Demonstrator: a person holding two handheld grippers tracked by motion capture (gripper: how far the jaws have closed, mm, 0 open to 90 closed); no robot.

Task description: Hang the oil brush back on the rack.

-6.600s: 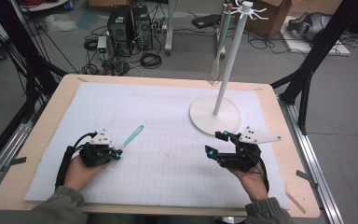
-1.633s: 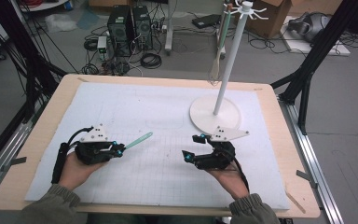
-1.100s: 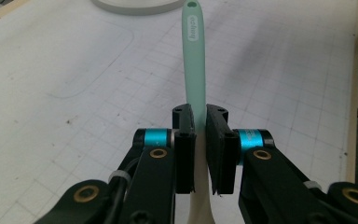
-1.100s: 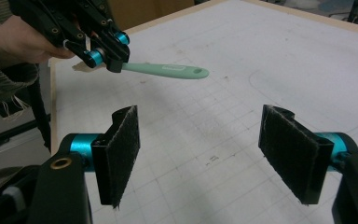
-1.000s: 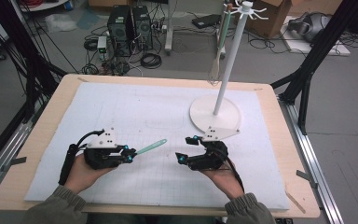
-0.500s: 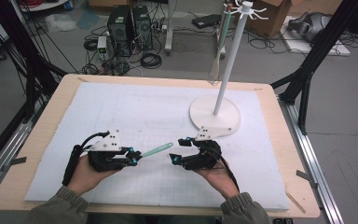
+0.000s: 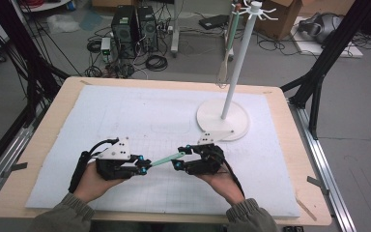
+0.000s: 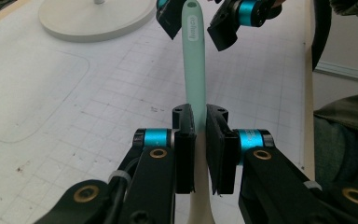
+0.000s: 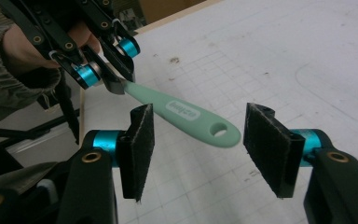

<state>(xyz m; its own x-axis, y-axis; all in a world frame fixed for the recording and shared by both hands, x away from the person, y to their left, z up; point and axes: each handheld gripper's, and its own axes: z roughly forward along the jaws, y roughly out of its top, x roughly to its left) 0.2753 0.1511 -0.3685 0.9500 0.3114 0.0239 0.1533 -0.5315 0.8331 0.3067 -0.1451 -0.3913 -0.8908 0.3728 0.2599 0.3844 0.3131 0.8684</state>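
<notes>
My left gripper (image 8: pixel 196 140) is clamped on the mint-green handle (image 8: pixel 193 70) of a kitchen tool, holding it above the white mat (image 7: pixel 140 111) – the handle's holed end pokes toward my right gripper (image 9: pixel 198 144). The right one's jaws have just been closing, yet they stand apart on either side of that end, pads (image 9: pixel 142 140) not touching it. Farther back on the mat stands the white rack (image 7: pixel 222 121).
</notes>
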